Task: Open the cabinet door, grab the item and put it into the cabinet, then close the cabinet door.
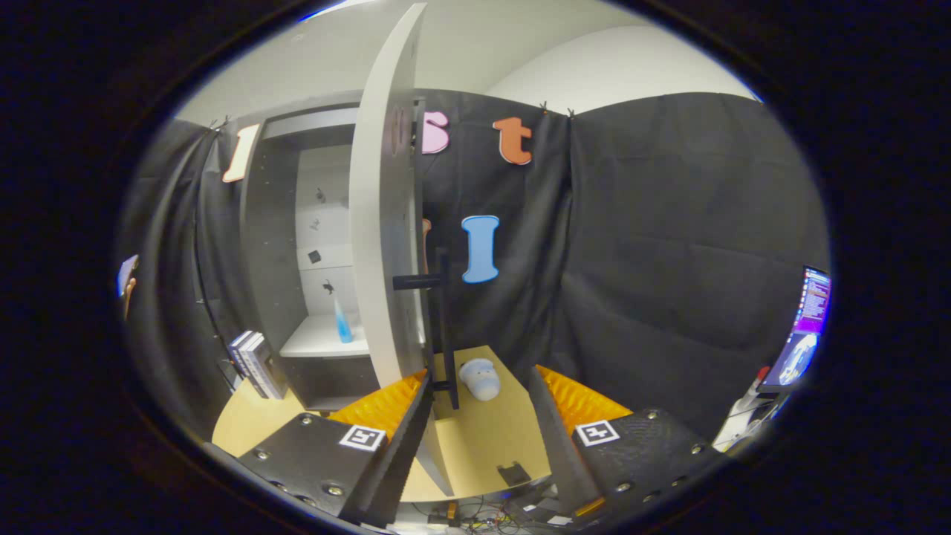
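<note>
Your claw (479, 416) is spread wide and holds nothing, its two fingers angled up from below with a clear gap between them. Inside that gap stands the tall pale grey cabinet door (379, 245), swung open and seen nearly edge-on, with its lower edge running down between the fingers. A long black bar handle (443, 327) is fixed to the door's face and hangs just ahead of the fingertips; whether either finger touches the door, you cannot tell. To the left of the door, the grey cabinet (297, 245) shows its white back wall and a white shelf (323, 338), where a slim blue bottle (342, 323) already stands. The item to grab appears to be the small pale blue-and-white rounded object (481, 377), lying on the light wooden tabletop (483, 446) just beyond the fingertips and right of the handle. A few books (254, 364) lean left of the cabinet. Judging by this, the door-opening step is finished. Next, swing clear of the door, bring the open fingers to either side of the rounded item, and close on it.
</note>
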A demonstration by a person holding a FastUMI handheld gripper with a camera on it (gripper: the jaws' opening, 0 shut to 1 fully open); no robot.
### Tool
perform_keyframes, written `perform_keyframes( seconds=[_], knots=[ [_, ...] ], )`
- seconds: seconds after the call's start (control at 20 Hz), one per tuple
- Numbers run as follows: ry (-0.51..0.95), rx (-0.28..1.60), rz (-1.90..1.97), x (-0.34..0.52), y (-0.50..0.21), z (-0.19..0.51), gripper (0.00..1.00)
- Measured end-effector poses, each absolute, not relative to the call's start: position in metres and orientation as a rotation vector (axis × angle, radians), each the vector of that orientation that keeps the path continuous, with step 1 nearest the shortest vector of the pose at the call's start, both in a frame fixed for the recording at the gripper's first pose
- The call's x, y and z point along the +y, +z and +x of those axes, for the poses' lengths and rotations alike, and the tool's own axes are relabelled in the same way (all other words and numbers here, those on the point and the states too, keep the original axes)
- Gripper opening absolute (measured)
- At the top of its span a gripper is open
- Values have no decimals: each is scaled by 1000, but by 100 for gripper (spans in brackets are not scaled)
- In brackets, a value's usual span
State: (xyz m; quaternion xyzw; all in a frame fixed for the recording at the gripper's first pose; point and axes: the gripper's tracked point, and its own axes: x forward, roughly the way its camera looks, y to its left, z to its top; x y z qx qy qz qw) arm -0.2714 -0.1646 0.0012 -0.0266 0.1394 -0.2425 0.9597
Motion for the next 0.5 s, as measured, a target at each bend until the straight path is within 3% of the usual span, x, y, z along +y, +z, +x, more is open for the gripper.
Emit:
perform_keyframes(
  seconds=[0.5],
  knots=[
    [-218, 312, 15, -86, -21, -221, 78]
  ],
)
